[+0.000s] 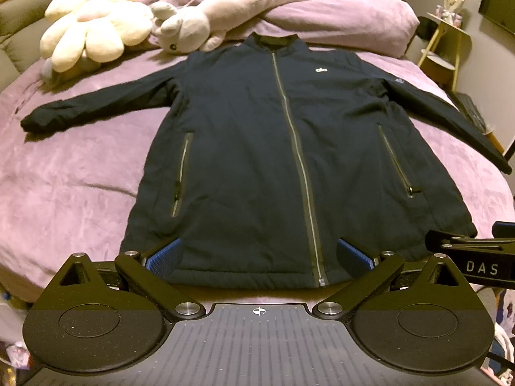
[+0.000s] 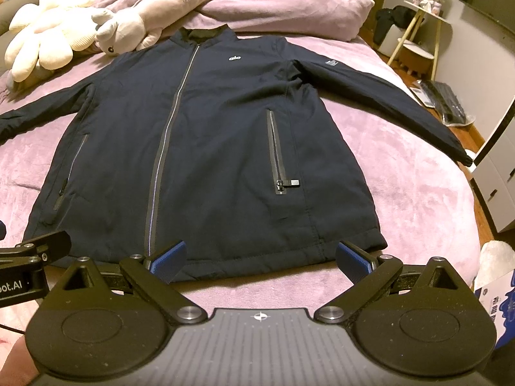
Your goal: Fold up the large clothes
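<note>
A dark navy zip-up jacket (image 1: 257, 148) lies flat, front up, on a purple bedspread (image 1: 64, 177), collar away from me and both sleeves spread out. It also shows in the right wrist view (image 2: 209, 135). My left gripper (image 1: 259, 257) is open, its blue pads either side of the hem near the zipper's bottom end. My right gripper (image 2: 260, 257) is open over the hem's right part, near the right corner. Each gripper shows at the edge of the other's view.
A cream flower plush (image 1: 90, 22) and a grey plush animal (image 1: 199, 19) lie by the pillows at the bed's far end. A side table (image 2: 418, 32) and a keyboard (image 2: 447, 103) are on the right. A box (image 2: 495, 299) sits at the near right.
</note>
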A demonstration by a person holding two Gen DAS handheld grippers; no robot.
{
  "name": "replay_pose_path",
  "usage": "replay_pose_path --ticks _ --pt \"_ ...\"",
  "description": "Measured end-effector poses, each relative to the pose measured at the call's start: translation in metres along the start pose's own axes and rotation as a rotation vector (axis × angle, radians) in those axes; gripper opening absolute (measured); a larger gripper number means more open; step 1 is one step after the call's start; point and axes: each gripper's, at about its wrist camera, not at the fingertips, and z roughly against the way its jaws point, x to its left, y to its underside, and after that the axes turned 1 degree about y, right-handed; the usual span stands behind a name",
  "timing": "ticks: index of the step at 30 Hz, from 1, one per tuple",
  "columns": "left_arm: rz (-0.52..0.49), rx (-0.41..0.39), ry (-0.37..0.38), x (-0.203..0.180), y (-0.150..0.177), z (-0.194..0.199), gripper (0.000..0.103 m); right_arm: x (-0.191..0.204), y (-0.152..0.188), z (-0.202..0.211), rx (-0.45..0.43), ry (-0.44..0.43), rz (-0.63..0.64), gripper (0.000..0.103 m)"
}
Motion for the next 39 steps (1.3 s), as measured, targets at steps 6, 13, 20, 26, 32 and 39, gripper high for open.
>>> replay_pose_path --ticks 6,13,20,26,32,39 --pt "0.014 0.017 0.019 0.003 -0.001 -0.004 0.103 -0.001 -0.001 -0.004 0.016 -0.007 -0.006 0.099" --pt "0.028 0.034 0.029 0.004 -0.002 -0.01 0.103 -0.003 0.0 -0.011 0.034 -0.024 -0.017 0.099" --pt "0.041 0.056 0.051 0.004 -0.004 -0.019 0.103 -0.009 0.0 -0.025 0.059 -0.062 -0.044 0.099" --pt "0.048 0.107 0.06 0.003 -0.008 -0.037 0.103 -0.027 -0.007 -0.04 0.042 -0.134 -0.11 0.099" --pt "0.072 0.102 0.023 0.011 -0.029 -0.064 0.103 -0.105 -0.039 -0.054 -0.27 -0.177 -0.326 0.099" --pt "0.163 0.086 -0.01 0.027 -0.069 -0.12 0.103 -0.233 -0.08 -0.122 -0.38 -0.058 -0.707 0.099"
